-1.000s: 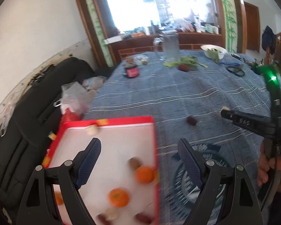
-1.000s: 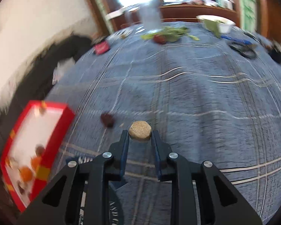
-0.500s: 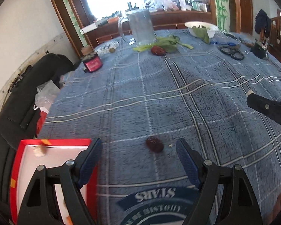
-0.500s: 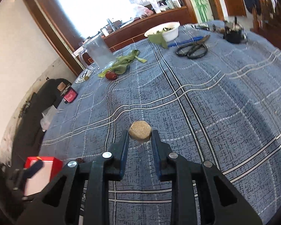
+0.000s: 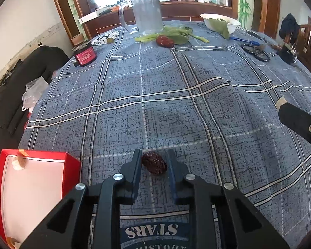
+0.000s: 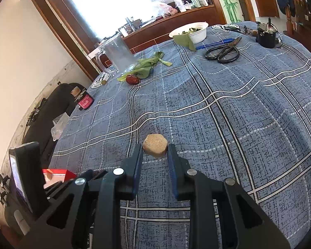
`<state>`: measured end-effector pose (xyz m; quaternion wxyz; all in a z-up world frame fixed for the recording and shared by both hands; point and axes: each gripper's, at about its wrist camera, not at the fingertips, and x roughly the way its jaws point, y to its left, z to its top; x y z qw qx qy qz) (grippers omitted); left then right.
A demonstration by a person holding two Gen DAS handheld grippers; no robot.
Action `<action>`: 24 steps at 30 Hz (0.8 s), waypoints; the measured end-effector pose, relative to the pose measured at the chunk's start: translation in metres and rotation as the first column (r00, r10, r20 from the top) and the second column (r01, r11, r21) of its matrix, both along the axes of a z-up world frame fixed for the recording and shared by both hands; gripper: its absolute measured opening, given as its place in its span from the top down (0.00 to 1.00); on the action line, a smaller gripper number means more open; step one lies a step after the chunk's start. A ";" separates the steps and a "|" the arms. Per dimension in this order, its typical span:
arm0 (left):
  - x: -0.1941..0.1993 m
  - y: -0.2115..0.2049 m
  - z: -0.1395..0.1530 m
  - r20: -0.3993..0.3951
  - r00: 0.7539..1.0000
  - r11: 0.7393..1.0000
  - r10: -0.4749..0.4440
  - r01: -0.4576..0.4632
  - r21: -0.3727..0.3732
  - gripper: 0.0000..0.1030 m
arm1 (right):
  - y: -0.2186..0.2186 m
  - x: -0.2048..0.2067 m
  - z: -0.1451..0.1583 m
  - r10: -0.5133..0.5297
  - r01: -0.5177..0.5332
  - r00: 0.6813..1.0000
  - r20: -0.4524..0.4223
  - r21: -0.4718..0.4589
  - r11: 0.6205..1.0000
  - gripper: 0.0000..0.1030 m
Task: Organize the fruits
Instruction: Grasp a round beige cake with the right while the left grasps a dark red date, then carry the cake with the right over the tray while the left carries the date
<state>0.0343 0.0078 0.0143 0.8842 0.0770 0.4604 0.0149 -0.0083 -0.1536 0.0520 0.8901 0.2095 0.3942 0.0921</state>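
Gripping a dark red date [image 5: 154, 163], the left tool [image 5: 154, 159] has its two fingers closed in against the fruit's sides, low over the blue plaid cloth of the bench [image 5: 197, 108].

Right tool [image 6: 155, 148]: fingers pinched on a round tan fruit [image 6: 155, 147], held clear above the cloth.

Red box [image 5: 72, 161] with white lining: at the bench's near left edge, beside the left tool; one pale piece [image 5: 18, 164] lies in its far corner and another fruit shows at its near edge, too cropped to identify.

Far end of bench, itemised:
- clear glass mug [image 5: 145, 13], upright;
- green leaves [image 5: 176, 34] just in front of it, with a second red date [image 5: 164, 40] touching them;
- white bowl [image 5: 219, 21] holding greens;
- blue pen [image 5: 245, 40] and black scissors [image 5: 255, 50], near each other;
- small red-labelled jar [image 5: 85, 55], tilted, toward the left edge.

Black chair [image 5: 16, 87]: stands off the bench's left side.
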 end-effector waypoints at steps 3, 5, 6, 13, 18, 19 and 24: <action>-0.004 -0.001 0.003 -0.001 1.000 1.000 -0.004 0.004 -0.008 0.78 | 0.000 0.000 0.001 -0.004 0.004 1.000 0.009 -0.006 1.000 0.74; -0.011 -0.003 0.010 0.018 1.000 1.000 -0.010 0.010 -0.011 0.78 | -0.001 -0.001 0.002 -0.007 0.007 1.000 0.014 -0.003 1.000 0.74; -0.017 -0.005 0.016 0.036 0.999 1.000 -0.017 0.017 -0.014 0.78 | -0.002 -0.001 0.002 -0.008 0.008 1.000 0.015 -0.003 1.000 0.74; -0.070 -0.008 0.064 0.170 0.984 0.996 -0.058 0.069 -0.055 0.78 | -0.006 -0.003 0.006 -0.025 0.025 0.999 0.042 0.008 1.000 0.74; -0.113 0.015 0.105 0.275 0.960 0.994 -0.059 0.082 -0.073 0.78 | -0.008 -0.006 0.011 -0.035 0.035 0.996 0.088 -0.001 0.999 0.74; -0.124 0.027 0.114 0.294 0.954 0.994 -0.051 0.076 -0.074 0.78 | -0.008 -0.007 0.011 -0.036 0.036 0.995 0.096 -0.006 0.999 0.74; -0.159 0.085 0.136 0.342 0.940 0.996 0.020 0.009 -0.083 0.78 | 0.003 -0.011 0.013 -0.009 0.015 0.991 0.132 -0.041 0.999 0.74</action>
